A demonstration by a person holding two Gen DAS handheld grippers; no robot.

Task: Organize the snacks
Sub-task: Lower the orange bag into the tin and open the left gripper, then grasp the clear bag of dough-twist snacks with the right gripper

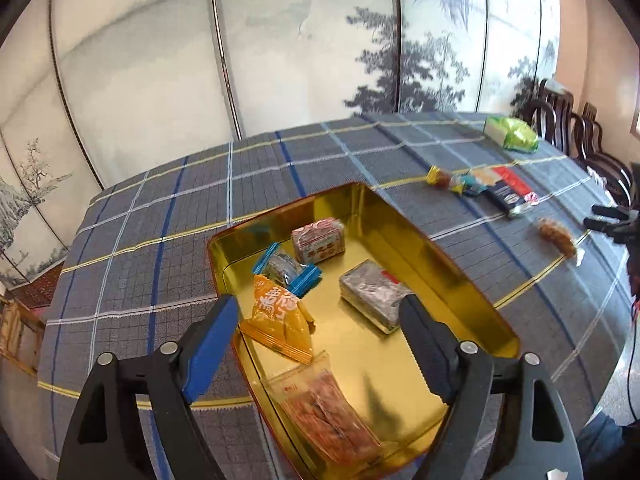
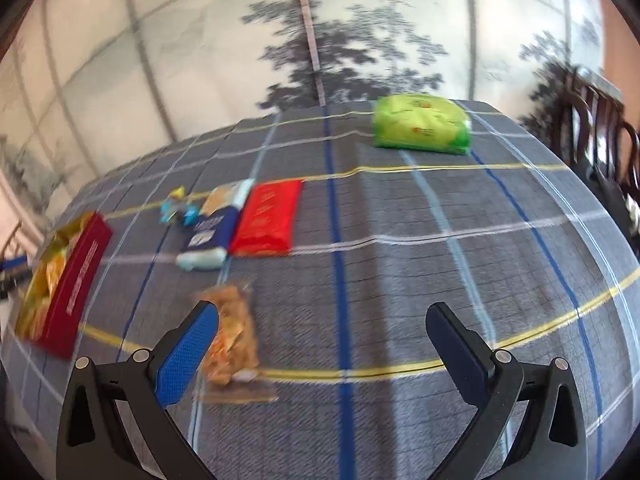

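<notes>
Mid-sort: the left gripper (image 1: 320, 344) hangs with fingers apart and empty over the gold rectangular tin (image 1: 472, 292) holding five packets, while the right gripper (image 2: 322, 344), fingers also spread, nears the clear-wrapped brown snack (image 2: 232, 332), which it must straddle and close on.

tablecloth (image 1: 132, 216): grey-blue plaid, crossed by white, dark blue and yellow lines
tin (image 1: 384, 216): shiny gold inside, red rim
triangular packet (image 1: 276, 320): orange, white lettering
twist-end packet (image 1: 286, 268): grey middle, blue crimped ends
block packet (image 1: 318, 238): pink-red and white print
flat packet (image 1: 374, 292): silver-grey, small red mark
clear bag (image 1: 324, 408): transparent, red-orange contents
pillow bag (image 2: 420, 124): lime green, yellow patches
flat pack (image 2: 266, 218): bright red
long pack (image 2: 210, 232): dark blue, pale ends
folding screen (image 1: 280, 40): off-white, grey ink trees
left finger pad (image 2: 188, 356): textured blue
</notes>
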